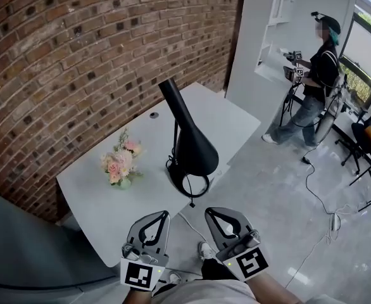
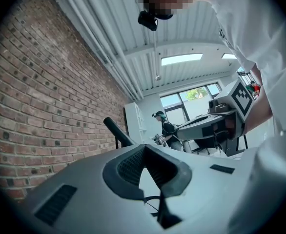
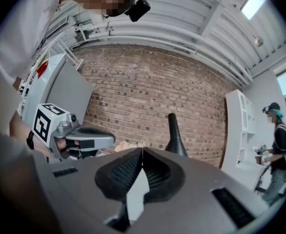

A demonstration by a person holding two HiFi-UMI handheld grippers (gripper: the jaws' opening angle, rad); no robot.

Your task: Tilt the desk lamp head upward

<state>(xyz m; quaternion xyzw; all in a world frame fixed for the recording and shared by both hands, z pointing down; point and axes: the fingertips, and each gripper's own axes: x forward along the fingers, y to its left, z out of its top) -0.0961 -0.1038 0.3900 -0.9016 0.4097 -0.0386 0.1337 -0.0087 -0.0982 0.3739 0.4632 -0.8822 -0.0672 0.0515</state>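
Note:
A black desk lamp (image 1: 190,145) stands on the white table (image 1: 97,201). Its cone head slants with the wide mouth down toward me and the narrow end (image 1: 167,87) up at the back. Its ring base (image 1: 187,182) rests near the table's front edge. Both grippers hover low in front of the table, apart from the lamp. The left gripper (image 1: 165,215) and the right gripper (image 1: 208,212) are shut with nothing between them. The lamp's narrow end pokes above the left gripper (image 2: 144,146) as a black rod (image 2: 115,130), and above the right gripper (image 3: 142,150) as a cone (image 3: 174,136).
A small bouquet of pink flowers (image 1: 119,164) sits left of the lamp. A brick wall (image 1: 65,62) runs behind the table. At the back right a person (image 1: 315,87) stands holding grippers, near chairs (image 1: 369,138) and a floor cable (image 1: 318,195).

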